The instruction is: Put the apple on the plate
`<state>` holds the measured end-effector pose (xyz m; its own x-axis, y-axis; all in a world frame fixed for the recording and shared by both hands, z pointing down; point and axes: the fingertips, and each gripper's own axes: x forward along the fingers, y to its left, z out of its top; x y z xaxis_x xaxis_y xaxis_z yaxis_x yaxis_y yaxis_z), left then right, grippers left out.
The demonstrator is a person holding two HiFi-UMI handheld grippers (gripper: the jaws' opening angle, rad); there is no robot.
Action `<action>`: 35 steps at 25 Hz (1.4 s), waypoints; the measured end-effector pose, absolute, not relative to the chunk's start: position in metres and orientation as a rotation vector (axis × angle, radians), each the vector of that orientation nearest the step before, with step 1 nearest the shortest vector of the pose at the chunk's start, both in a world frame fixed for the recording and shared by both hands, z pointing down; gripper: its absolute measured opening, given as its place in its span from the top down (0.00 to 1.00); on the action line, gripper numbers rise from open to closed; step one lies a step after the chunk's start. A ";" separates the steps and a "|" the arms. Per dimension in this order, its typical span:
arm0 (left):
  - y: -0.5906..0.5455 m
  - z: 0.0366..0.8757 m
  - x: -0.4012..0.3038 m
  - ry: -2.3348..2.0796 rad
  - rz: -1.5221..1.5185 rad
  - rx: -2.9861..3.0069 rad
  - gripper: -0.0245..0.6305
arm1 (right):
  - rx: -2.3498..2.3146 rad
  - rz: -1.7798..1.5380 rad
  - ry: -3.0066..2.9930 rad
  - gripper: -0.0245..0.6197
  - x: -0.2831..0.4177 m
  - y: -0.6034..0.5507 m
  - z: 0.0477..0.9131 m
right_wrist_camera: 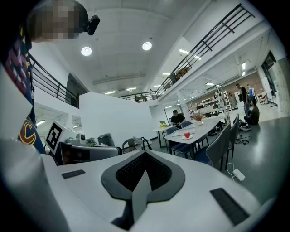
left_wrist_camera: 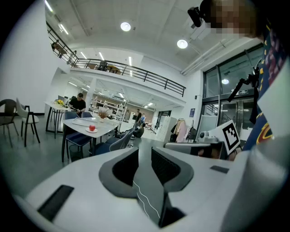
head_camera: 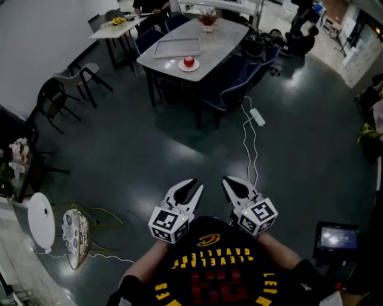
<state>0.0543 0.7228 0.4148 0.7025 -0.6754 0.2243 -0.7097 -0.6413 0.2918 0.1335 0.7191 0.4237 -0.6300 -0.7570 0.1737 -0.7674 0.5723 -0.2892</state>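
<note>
Apple (head_camera: 188, 61), red and round, sits on the small white plate (head_camera: 189, 67) near the edge of the long grey table (head_camera: 224, 39) at the far end of the room. Just beside the plate lies a flat metal tray (head_camera: 176, 47), and a vase of flowers (head_camera: 208, 18) stands further along the same table. Dark chairs (head_camera: 230, 95) are drawn up around it, and a white power strip (head_camera: 258, 117) trails its cable over the dark floor (head_camera: 137, 149).

The person stands well apart from all that, both tools held close to the chest and pointing toward the table. The left claw (head_camera: 190, 186) has its jaws a narrow slit apart with nothing between them; only floor shows through the gap. The right claw (head_camera: 232, 182) has its jaws brought together at the tips, gripping nothing.

From the left gripper view the apple (left_wrist_camera: 92, 128) shows small and distant on its plate (left_wrist_camera: 92, 131), with a seated person (left_wrist_camera: 79, 103) at another table behind. The right gripper view finds the same apple (right_wrist_camera: 186, 134) beyond its closed tips.
</note>
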 end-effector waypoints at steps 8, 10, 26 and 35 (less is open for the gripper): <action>0.725 0.418 0.070 -1.137 0.116 2.551 0.82 | 1.278 0.516 -2.814 0.95 0.147 0.716 0.426; 0.723 0.413 0.069 -1.164 0.109 2.554 0.82 | 1.301 0.513 -2.826 0.95 0.151 0.714 0.422; 0.621 0.432 0.015 -1.202 0.047 2.490 0.82 | 1.300 0.570 -2.736 0.95 0.106 0.625 0.451; 0.526 0.429 -0.042 -1.079 -0.010 2.491 0.82 | 1.360 0.586 -2.654 0.95 0.045 0.534 0.445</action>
